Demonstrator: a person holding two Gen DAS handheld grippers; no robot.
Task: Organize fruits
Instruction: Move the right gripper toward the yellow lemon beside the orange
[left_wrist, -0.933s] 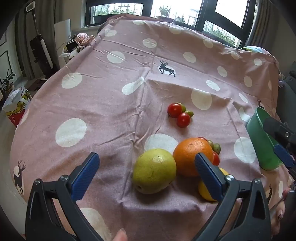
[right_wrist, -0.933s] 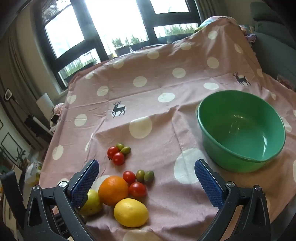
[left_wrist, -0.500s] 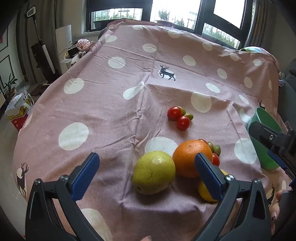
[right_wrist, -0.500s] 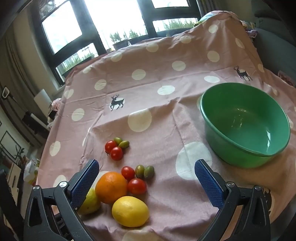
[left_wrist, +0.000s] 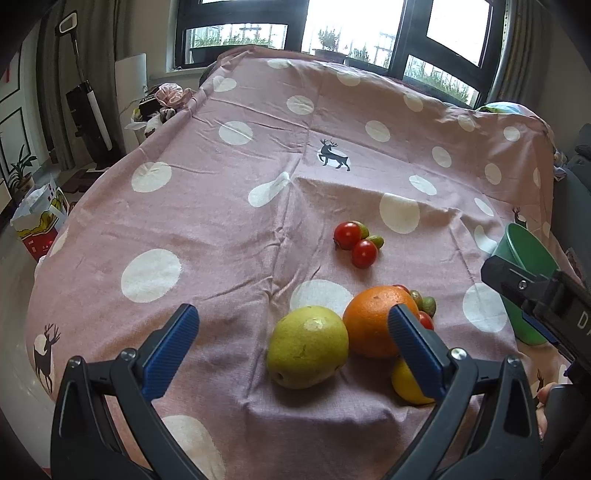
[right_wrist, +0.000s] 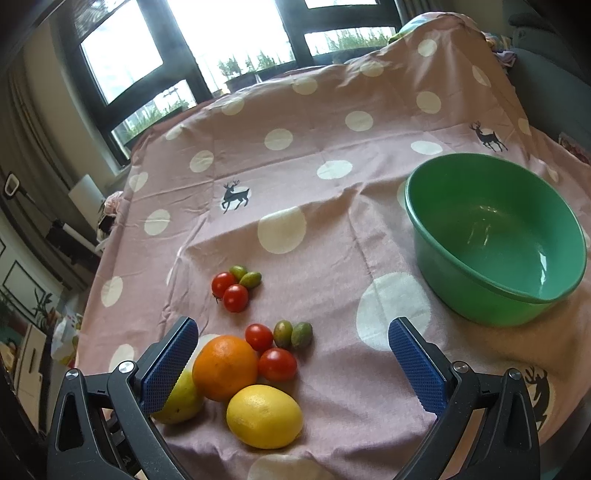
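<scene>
A pink polka-dot cloth (right_wrist: 295, 184) is covering the table. Both the left gripper (left_wrist: 291, 347) and the right gripper (right_wrist: 291, 362) are hovering wide open, holding nothing. The fruits (right_wrist: 236, 365) are sitting at lower left, the green bowl (right_wrist: 436, 236) at right is waiting empty. Picking seems about to begin, calling for closing on one fruit.

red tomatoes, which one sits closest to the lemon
The red tomato touching the orange, just behind the lemon. The other near one lies farther back beside two green ones; the far pair is farther still.
</scene>
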